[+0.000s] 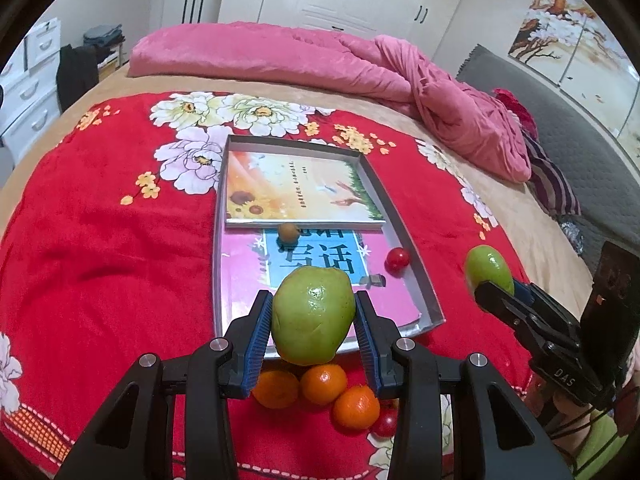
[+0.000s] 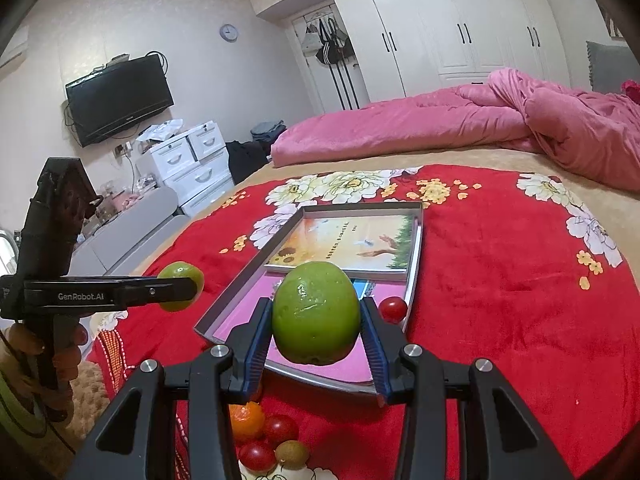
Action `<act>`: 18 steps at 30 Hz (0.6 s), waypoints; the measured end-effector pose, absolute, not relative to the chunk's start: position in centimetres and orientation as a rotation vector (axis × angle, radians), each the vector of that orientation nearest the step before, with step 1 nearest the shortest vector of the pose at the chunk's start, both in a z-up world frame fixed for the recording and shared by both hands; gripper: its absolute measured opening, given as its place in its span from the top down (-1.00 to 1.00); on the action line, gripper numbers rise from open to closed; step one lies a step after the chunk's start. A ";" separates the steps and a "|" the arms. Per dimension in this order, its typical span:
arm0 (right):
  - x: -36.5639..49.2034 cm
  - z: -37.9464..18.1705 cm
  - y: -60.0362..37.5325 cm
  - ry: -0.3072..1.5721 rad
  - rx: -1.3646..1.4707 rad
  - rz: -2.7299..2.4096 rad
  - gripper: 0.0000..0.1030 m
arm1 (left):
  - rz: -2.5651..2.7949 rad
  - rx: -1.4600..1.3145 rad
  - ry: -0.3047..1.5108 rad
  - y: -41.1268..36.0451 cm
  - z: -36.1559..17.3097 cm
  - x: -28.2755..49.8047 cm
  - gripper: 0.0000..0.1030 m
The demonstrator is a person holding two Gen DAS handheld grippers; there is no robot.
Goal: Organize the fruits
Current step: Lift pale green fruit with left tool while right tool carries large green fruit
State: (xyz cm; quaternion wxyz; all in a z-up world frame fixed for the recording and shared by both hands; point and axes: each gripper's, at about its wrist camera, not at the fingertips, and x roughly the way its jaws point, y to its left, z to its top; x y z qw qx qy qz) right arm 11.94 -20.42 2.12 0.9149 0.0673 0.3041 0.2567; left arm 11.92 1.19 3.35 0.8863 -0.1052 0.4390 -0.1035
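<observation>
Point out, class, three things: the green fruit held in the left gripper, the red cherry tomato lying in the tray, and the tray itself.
Green fruit [image 1: 313, 314], left wrist view, middle of its glossy skin.
Red cherry tomato [image 1: 397, 260], left wrist view, centre of its rounded top.
Tray [image 1: 416, 276], left wrist view, its right-hand grey wall.

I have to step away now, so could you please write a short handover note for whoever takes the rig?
Left gripper: shut on a green fruit, held above the tray's near edge.
Right gripper: shut on another green fruit, also in the air near the tray.
In the tray: a cherry tomato and a small brown fruit.
Left on the blanket: three oranges, more tomatoes and a brown fruit.
Next, probably: set both green fruits in the tray, then fetch the rest.
</observation>
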 end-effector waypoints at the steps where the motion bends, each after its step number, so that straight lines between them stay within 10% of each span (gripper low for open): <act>1: 12.0 2.1 -20.4 0.625 0.140 0.527 0.15 | -0.212 -0.222 0.914 1.3 3.2 12.1 0.19; 18: 13.5 1.0 -19.4 0.651 0.099 0.510 0.15 | -0.188 -0.231 0.933 1.2 0.7 14.5 0.19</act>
